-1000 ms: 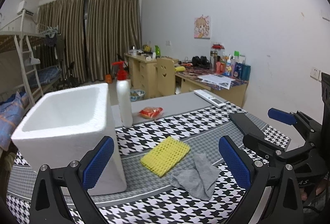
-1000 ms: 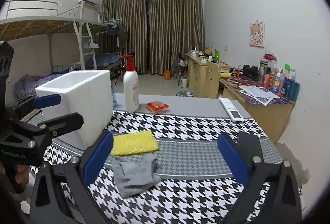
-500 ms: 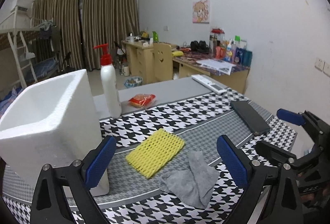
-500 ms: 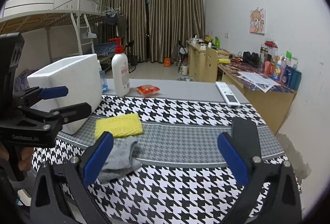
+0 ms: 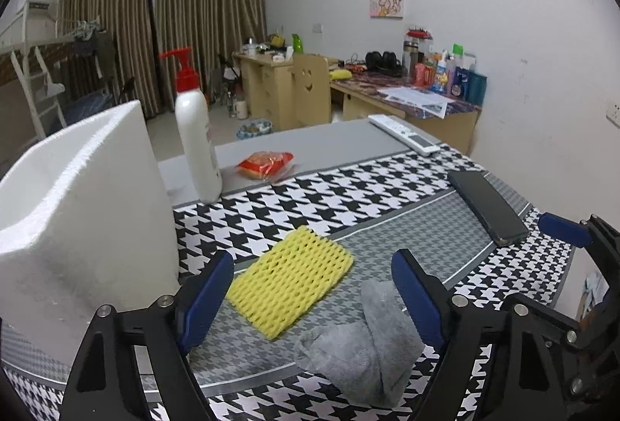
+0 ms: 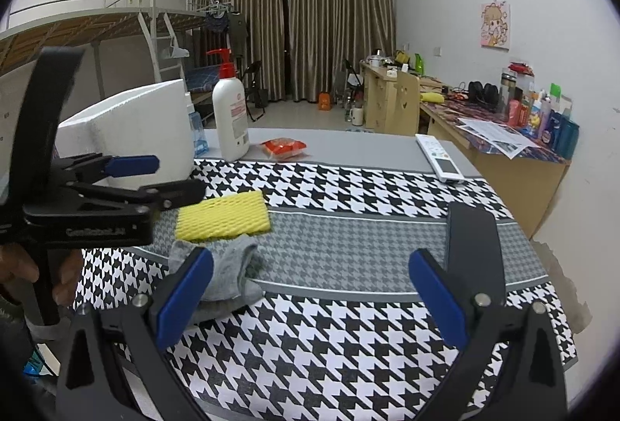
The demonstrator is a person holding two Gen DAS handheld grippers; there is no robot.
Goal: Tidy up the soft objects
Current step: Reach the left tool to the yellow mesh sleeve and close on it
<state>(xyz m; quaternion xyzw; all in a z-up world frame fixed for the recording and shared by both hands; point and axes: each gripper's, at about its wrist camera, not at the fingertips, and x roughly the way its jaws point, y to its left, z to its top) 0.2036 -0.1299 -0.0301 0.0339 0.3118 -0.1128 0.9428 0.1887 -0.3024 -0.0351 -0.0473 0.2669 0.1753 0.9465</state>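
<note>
A yellow foam net pad lies flat on the houndstooth tablecloth, with a crumpled grey cloth just in front of it. Both also show in the right wrist view: the pad and the cloth. A white foam box stands at the left, open side up. My left gripper is open and empty, low over the pad and cloth. My right gripper is open and empty, over the table to the right of the cloth. The left gripper also shows in the right wrist view.
A white pump bottle and a red snack packet stand behind the pad. A white remote and a black phone lie at the right. The table's front edge is close under my right gripper.
My left gripper has moved down and forward toward the yellow pad and grey cloth, which now sit between its fingers. My right gripper has dropped lower and shifted right. Both stay open.
</note>
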